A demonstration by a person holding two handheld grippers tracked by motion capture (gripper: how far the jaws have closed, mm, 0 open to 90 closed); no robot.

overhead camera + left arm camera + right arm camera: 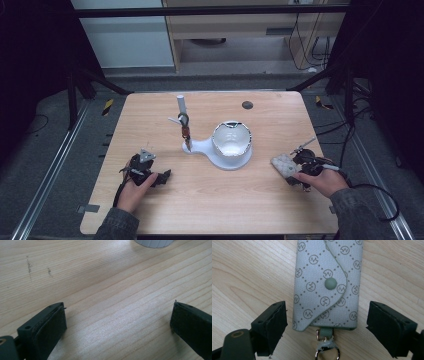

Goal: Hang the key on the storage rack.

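Note:
A grey monogram key pouch [327, 287] with a snap button and a metal ring [327, 353] lies flat on the wooden table. My right gripper [329, 317] is open, one jaw on each side of the pouch's ring end, neither pad touching it. From above, the pouch [283, 164] sits at the table's right, in front of the right gripper [291, 171]. At the front left my left gripper [163, 177] is open over bare wood [118, 312], with nothing between its jaws.
A white stand [220, 155] in the table's middle carries a white bowl [231, 140] and a thin post [181, 106] with a small brown item [186, 133] hanging from it. A dark round spot [247, 105] marks the far side. The stand's base edge [155, 242] lies ahead of the left gripper.

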